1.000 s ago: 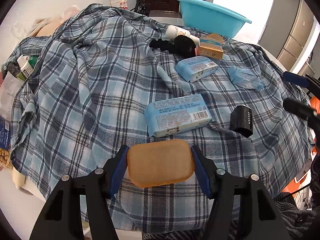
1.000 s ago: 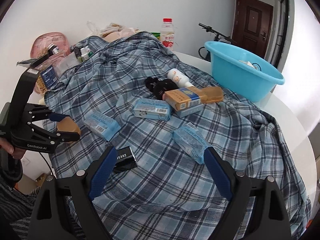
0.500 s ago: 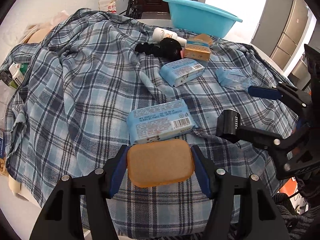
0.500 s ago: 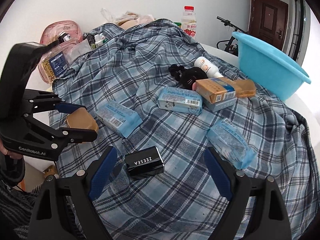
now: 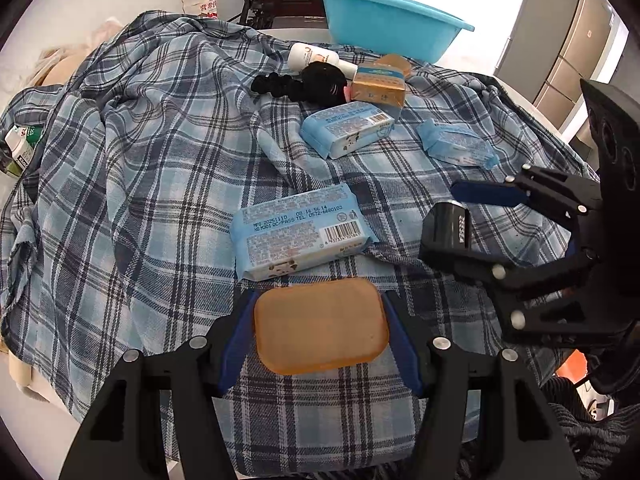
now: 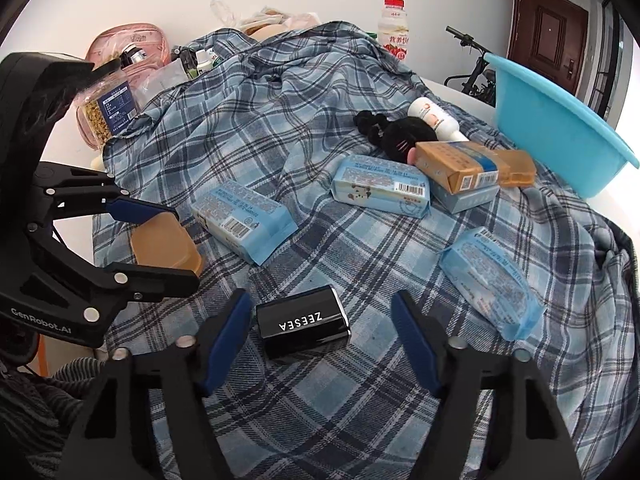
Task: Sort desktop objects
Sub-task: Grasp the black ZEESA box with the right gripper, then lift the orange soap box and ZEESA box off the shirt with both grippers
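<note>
The spread right gripper (image 6: 322,344) has been brought around the black ZEESEA box (image 6: 303,327), so pickup seems next, while the tan soap bar (image 5: 321,325) is kept pinched in the left gripper (image 5: 321,330).

Both wrist cams sit low and close, looking forward over the blue plaid cloth (image 5: 160,184); both catch the small glossy black box (image 5: 446,226) (image 6: 302,322) and each other's rig.
</note>
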Tool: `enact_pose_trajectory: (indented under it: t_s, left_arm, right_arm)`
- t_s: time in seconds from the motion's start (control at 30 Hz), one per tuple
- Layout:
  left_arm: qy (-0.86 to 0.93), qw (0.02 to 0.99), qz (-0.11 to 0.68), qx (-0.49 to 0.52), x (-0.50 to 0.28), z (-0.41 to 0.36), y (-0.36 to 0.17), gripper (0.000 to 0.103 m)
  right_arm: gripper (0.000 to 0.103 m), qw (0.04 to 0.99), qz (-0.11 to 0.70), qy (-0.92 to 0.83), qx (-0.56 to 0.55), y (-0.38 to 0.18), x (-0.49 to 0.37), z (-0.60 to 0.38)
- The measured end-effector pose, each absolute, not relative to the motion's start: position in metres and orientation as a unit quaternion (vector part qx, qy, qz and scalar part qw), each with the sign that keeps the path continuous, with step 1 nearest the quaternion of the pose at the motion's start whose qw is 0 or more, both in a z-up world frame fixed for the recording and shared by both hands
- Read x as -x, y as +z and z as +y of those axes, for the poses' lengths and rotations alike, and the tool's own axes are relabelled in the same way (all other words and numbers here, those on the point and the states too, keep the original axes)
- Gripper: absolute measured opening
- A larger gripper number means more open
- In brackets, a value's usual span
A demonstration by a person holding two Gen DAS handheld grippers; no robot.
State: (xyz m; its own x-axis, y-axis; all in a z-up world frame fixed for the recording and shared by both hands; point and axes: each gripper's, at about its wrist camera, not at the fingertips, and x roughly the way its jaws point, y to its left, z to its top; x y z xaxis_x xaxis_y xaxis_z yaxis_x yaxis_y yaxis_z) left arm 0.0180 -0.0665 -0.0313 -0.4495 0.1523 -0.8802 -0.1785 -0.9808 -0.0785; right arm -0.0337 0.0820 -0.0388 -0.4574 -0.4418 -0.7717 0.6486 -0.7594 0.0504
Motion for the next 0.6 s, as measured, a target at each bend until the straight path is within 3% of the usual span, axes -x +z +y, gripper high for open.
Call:
enact_pose_trajectory:
  t_s: [0.03,0.33,0.6]
  left_arm:
    - [0.851,0.098,0.012,0.516,-0.018,-0.066,-0.031,0.065]
    - [0.848,0.108,0.016,0.518,-0.017,-0.059,-0.033,0.065]
    - [0.847,0.117,0.023,0.517,-0.018,-0.05,-0.032,0.065]
  right_arm:
    - [0.043,0.318,0.121,-0.846,-0.41,-0.039,0.034,0.083]
    - [0.042,0.258,0.108,-0.866,-0.415,-0.035,0.036,0.117]
    - [0.043,0.26,0.1,-0.863,-0.421,-0.042,0.039,0.129]
